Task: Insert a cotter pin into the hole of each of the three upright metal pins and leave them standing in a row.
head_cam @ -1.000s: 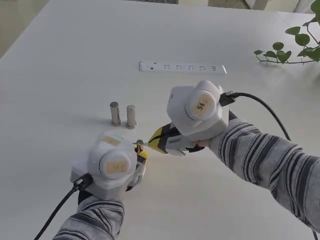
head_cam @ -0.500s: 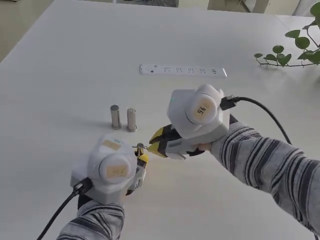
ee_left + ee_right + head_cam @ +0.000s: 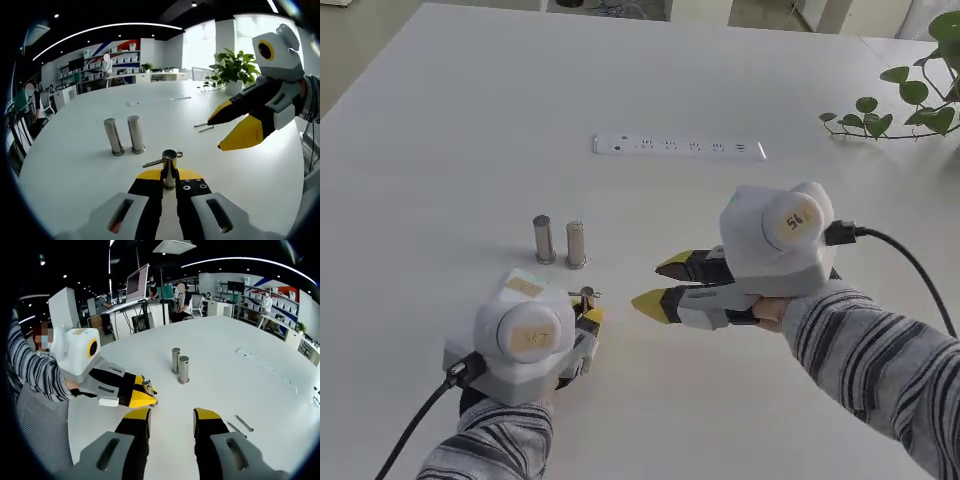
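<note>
Left gripper (image 3: pixel 169 176) tight on metal pin (image 3: pixel 169 164), right gripper (image 3: pixel 171 416) agape, empty (two pins (image 3: pixel 135 133) beyond).

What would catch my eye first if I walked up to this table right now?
Probably the two chunky white hand-held grippers with yellow-tipped jaws near the front of the table: the left gripper clamps an upright metal pin with a thin cotter pin through its top, while the right gripper hangs open beside it. Just behind them two more metal pins stand side by side.
</note>
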